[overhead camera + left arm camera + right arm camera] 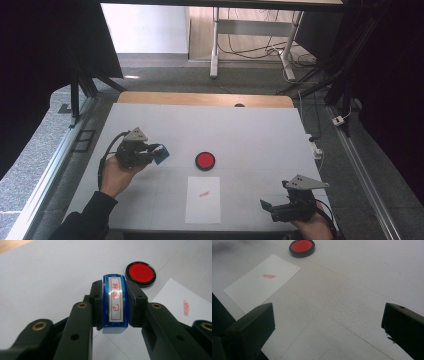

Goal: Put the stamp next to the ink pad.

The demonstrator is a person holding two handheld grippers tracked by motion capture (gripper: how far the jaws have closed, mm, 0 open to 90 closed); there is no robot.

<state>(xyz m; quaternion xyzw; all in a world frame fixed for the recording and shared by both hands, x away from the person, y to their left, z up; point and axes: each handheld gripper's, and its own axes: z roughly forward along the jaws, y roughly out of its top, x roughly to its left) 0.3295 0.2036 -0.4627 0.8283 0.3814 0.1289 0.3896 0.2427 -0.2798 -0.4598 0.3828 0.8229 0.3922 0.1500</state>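
- Two handheld grippers on the go here, one per hand, over a white-covered table [250,130] with a wood edge at the far side
- The left gripper [114,302] has its two black jaws clamped tight on one small blue plastic stamp with a white label and red characters [115,302], one jaw on each long side. In the high view that stamp [161,154] is lifted off the table, left of centre, poking out toward the middle
- One round red ink pad in a black rim [205,160] sits open on the table about dead centre, just right of the held stamp and well apart from it
- One white rectangular sheet of paper [203,200] lies flat just on the near side of the ink pad, not touching it
- One red stamped mark [203,194] on the upper half of that sheet, too small to read
- The right gripper [274,209] is down at the near right corner, jaws spread wide with nothing between them, just bare table showing in the gap in its own view [329,322]
- So the count: two grippers, one stamp, one pad, one sheet, one mark
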